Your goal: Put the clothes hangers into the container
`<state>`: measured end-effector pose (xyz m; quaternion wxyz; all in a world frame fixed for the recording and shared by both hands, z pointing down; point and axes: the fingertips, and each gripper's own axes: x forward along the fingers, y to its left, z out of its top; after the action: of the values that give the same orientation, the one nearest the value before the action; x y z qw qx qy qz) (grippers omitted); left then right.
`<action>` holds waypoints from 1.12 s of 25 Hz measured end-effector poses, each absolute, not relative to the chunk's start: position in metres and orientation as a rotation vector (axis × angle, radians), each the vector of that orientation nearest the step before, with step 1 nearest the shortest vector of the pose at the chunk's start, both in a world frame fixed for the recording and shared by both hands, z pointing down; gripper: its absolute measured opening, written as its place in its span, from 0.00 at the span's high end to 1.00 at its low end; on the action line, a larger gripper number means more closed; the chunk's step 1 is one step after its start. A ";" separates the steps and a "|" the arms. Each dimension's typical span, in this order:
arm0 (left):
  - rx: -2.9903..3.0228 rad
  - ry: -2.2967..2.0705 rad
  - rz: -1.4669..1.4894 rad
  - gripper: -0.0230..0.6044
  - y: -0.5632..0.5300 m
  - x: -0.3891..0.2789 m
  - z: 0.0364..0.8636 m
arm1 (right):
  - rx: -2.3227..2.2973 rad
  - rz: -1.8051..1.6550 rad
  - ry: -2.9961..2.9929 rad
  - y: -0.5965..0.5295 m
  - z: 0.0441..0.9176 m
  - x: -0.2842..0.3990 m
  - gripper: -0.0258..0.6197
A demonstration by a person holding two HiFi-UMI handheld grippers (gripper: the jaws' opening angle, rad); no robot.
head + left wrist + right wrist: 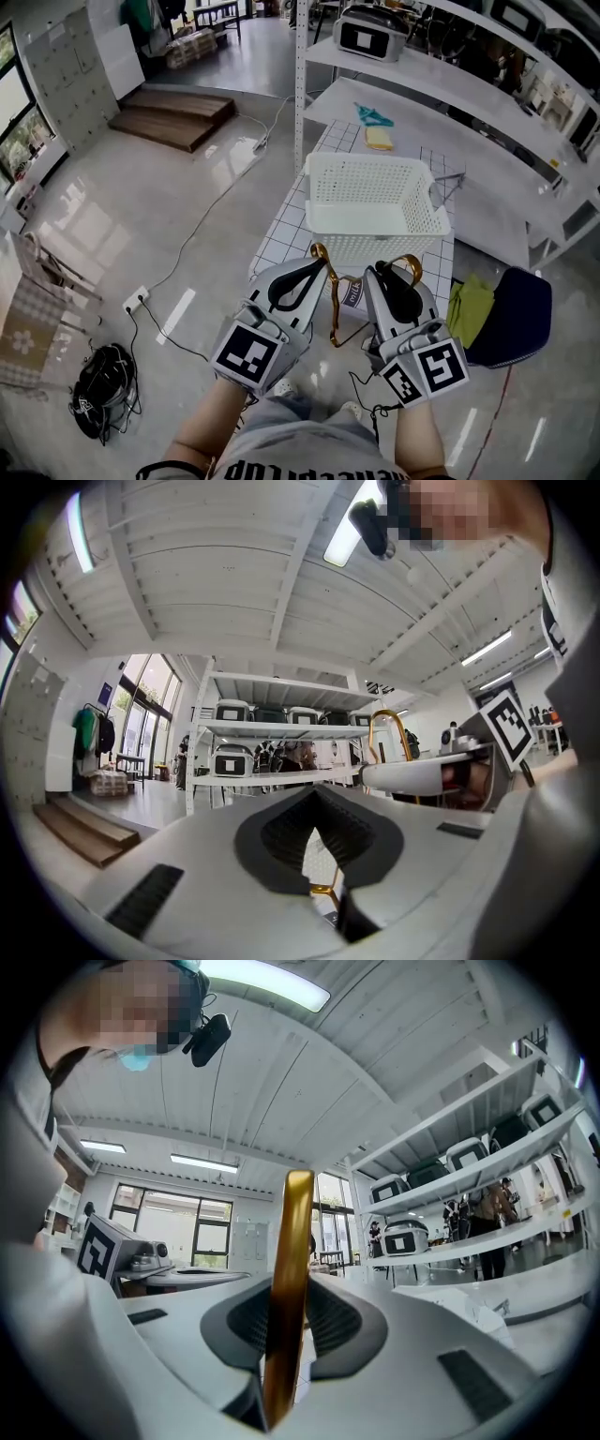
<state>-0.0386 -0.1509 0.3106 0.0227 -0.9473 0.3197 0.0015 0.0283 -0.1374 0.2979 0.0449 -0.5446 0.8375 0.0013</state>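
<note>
my left gripper [314,267] is pinched narrow on the gold hanger [335,319]. my right gripper [390,273] clamps another part of it. the hanger hangs just short of the white basket [367,157], which looks empty, so i judge the dropping-in is not yet done.

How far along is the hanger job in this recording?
Done: nothing visibly; the white perforated plastic basket looks empty. In hand: left tongs and right tongs both grip a gold metal clothes hanger just short of it. Left: lift it in and release.
</note>
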 end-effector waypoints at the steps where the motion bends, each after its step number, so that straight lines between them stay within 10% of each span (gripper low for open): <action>1: -2.937 0.979 0.006 0.94 -0.154 -0.041 0.311 | -1.669 0.005 2.552 -0.140 0.297 0.027 0.85; 28: -2.918 0.877 0.124 0.94 -0.202 -0.079 0.299 | -1.724 0.180 2.471 -0.197 0.171 0.026 0.85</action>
<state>-0.0787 -0.2024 0.2995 0.0462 -0.9559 0.2873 0.0407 0.0257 -0.1968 0.1708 0.0616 -0.5700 0.8171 0.0596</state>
